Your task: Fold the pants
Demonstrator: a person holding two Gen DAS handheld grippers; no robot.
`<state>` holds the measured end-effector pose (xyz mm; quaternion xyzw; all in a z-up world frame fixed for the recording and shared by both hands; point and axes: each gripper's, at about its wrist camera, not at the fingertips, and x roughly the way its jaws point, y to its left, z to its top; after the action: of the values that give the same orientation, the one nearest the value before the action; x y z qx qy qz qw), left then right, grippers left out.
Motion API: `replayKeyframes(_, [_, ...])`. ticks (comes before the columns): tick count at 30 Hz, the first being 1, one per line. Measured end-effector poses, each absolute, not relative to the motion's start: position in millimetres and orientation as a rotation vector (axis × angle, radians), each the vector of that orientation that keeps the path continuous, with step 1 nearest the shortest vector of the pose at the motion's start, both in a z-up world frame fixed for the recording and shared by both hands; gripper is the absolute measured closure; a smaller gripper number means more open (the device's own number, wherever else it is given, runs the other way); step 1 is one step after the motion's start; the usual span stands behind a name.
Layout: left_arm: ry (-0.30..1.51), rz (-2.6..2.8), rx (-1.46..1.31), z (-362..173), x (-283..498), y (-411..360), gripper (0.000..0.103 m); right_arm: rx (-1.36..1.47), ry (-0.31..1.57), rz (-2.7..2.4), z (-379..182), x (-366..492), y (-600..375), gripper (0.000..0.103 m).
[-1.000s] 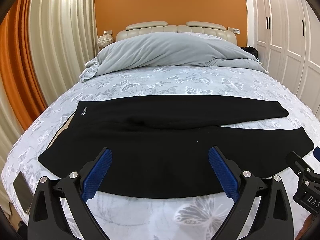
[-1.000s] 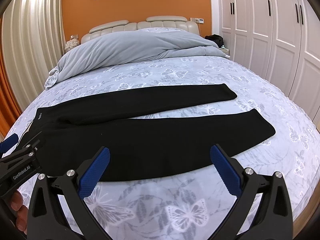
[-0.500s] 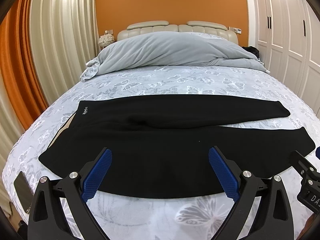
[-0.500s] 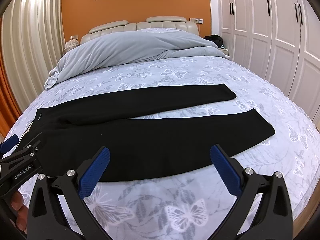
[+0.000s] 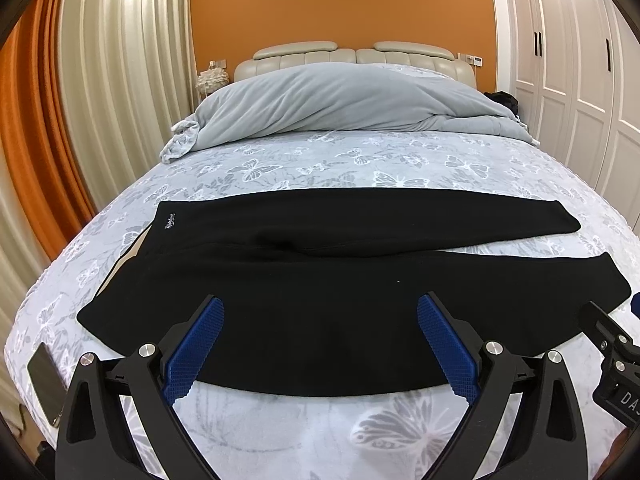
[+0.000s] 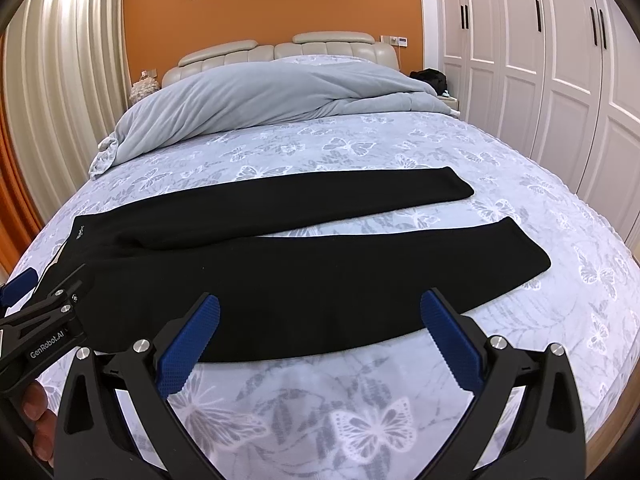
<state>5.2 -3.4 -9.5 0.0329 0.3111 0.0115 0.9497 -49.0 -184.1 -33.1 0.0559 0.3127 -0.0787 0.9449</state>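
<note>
Black pants (image 5: pixel 320 280) (image 6: pixel 280 260) lie flat across the bed, waistband to the left, both legs stretched to the right and slightly apart at the cuffs. A small white logo (image 5: pixel 170 221) marks the waistband corner. My left gripper (image 5: pixel 320 344) hovers open above the near edge of the closer leg, holding nothing. My right gripper (image 6: pixel 320 340) also stands open over that near edge, further right, empty. Each gripper's body shows at the edge of the other's view.
The bed (image 5: pixel 360 160) has a butterfly-print sheet; a grey duvet (image 5: pixel 340 100) is bunched at the headboard. A dark phone (image 5: pixel 46 384) lies at the bed's near left corner. Curtains hang left, white wardrobes (image 6: pixel 540 60) stand right. A hand (image 6: pixel 38 408) holds the left gripper.
Both grippers have barely shifted; the views drifted slightly. The pants lie as before and both grippers stay open.
</note>
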Motion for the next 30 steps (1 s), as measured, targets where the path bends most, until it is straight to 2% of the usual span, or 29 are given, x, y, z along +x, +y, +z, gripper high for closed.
replayKeyframes(30, [0.636,0.028,0.068,-10.9,4.2,0.0,0.007,0.119,0.643,-0.16,-33.6,-48.0,-183.6,0.005])
